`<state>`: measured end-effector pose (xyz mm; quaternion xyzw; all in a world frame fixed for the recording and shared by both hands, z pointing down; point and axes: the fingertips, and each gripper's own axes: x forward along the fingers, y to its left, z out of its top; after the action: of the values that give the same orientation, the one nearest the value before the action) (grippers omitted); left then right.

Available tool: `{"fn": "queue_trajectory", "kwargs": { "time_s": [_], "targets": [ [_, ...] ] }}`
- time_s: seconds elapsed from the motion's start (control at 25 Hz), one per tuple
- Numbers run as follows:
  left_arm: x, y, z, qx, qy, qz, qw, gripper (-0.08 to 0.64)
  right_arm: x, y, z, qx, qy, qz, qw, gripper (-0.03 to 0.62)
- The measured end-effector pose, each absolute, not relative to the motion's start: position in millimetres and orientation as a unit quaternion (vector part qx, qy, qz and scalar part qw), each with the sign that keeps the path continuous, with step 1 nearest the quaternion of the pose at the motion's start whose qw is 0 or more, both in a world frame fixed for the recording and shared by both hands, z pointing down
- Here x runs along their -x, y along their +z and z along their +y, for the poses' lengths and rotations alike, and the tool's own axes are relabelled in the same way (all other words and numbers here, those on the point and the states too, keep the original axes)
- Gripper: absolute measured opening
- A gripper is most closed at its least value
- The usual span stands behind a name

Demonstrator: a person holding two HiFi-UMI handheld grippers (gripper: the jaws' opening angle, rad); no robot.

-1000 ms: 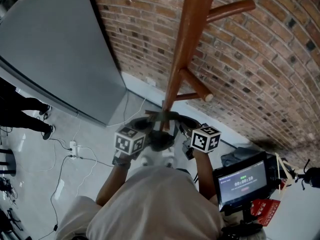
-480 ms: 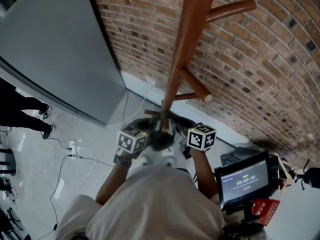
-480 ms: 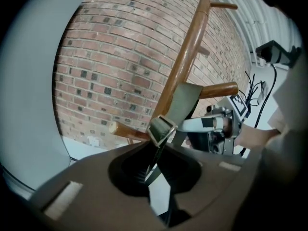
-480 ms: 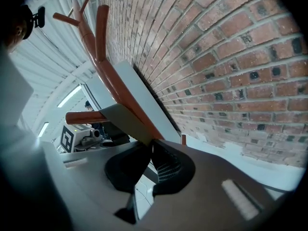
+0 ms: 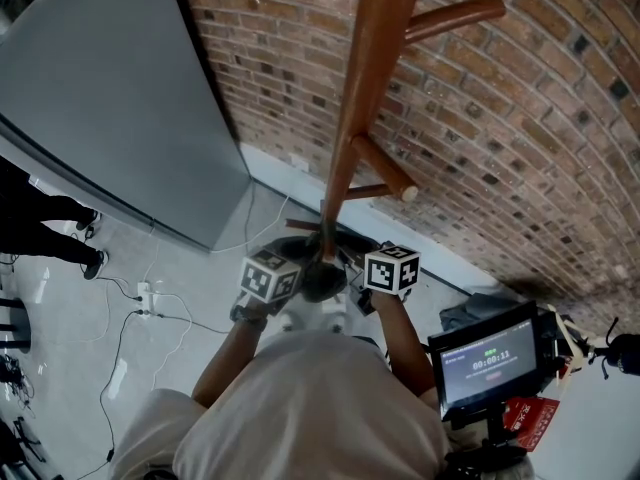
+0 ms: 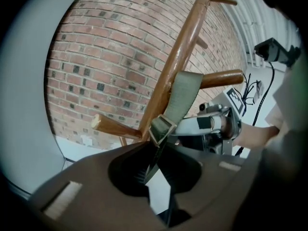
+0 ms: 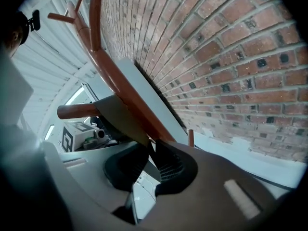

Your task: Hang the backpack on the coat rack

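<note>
While pinching the dark webbing just under the buckle (image 6: pixel 161 126) of an olive shoulder strap (image 6: pixel 185 97), closing the left hand-held gripper (image 6: pixel 154 170) narrowly on it and holding it taut down from a wooden peg (image 6: pixel 221 78) of the coat rack (image 5: pixel 365 98). Having just been opening the right hand-held gripper (image 7: pixel 149 160), now holding its jaws slightly apart around the broad olive part of the shoulder strap without visibly pressing it. Looking down in the head view on the backpack (image 5: pixel 322 280), showing as a dark mass low against the rack's pole, at 6 o'clock of it. Holding the left marker cube (image 5: pixel 270 276) at the backpack's 9 o'clock and the right marker cube (image 5: pixel 392 268) at its 2 o'clock, both close beside it. Facing a brick wall (image 5: pixel 520 98) at 1 o'clock, a grey panel (image 5: pixel 100 98) at 10 o'clock and a lit screen (image 5: pixel 487 360) at 4 o'clock.
</note>
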<state>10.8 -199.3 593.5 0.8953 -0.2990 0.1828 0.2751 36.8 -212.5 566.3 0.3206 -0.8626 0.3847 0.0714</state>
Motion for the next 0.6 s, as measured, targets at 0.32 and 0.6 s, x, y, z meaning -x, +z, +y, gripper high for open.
{"fn": "queue_trajectory", "kwargs": {
  "time_s": [0.32, 0.6],
  "targets": [
    [-19, 598, -198, -0.899, 0.18, -0.288, 0.275, 0.043, -34, 568, -213, -0.322, 0.384, -0.863, 0.068, 0.051],
    [-25, 599, -190, -0.904, 0.197, -0.269, 0.269, 0.057, -35, 569, -204, -0.322, 0.383, -0.862, 0.075, 0.056]
  ]
}}
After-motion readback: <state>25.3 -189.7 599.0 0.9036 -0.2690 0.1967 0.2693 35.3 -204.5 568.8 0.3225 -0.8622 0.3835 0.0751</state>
